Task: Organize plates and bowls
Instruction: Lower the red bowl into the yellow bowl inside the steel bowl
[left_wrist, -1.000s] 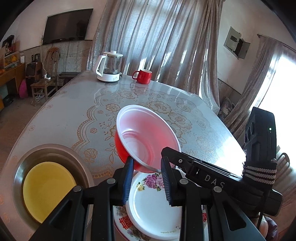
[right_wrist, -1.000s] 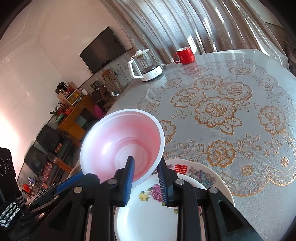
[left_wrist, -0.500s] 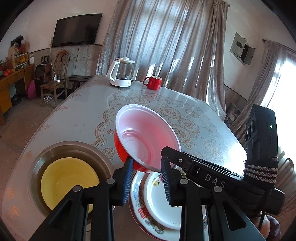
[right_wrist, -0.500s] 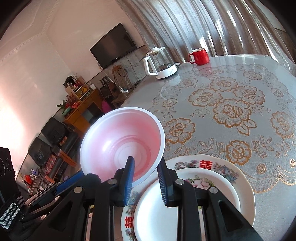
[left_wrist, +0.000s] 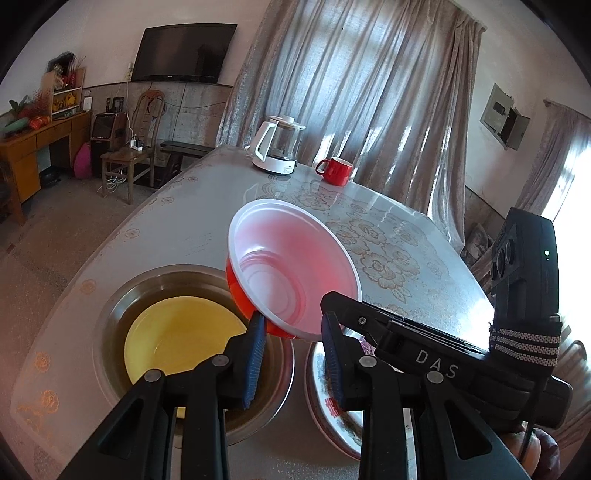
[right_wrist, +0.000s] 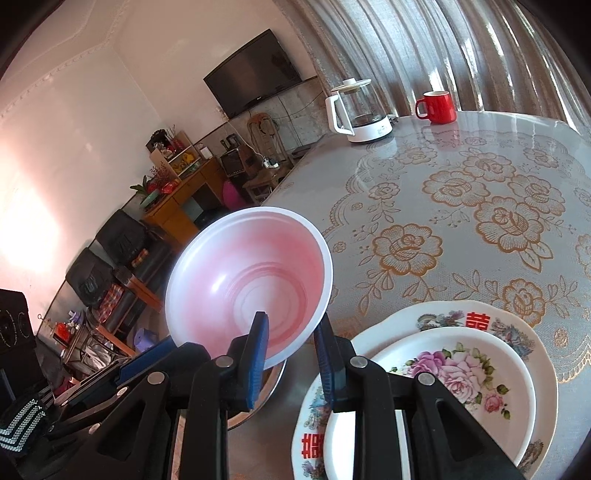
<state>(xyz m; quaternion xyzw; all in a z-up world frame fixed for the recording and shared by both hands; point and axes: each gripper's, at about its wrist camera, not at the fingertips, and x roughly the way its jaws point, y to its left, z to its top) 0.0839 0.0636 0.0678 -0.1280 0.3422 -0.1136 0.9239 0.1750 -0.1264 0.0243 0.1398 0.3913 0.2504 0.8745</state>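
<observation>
A red bowl (left_wrist: 288, 266) with a white inside hangs tilted above the table, and both grippers grip its near rim. My left gripper (left_wrist: 291, 325) is shut on that rim, and my right gripper (right_wrist: 290, 325) is shut on the bowl (right_wrist: 251, 280) beside it. Below and to the left, a steel basin (left_wrist: 118, 295) holds a yellow bowl (left_wrist: 177, 339); the red bowl overhangs the basin's right edge. To the right sits a small floral plate (right_wrist: 443, 369) stacked on a larger plate (right_wrist: 480, 317).
A glass kettle (left_wrist: 277, 147) and a red mug (left_wrist: 334, 171) stand at the far end of the table (left_wrist: 184, 221), which has a gold rose pattern. The table's left edge drops to the floor, with a chair and cabinets beyond.
Both grippers carried the red bowl leftwards, off the plate stack and over the steel basin's edge. Both grips stayed the same.
</observation>
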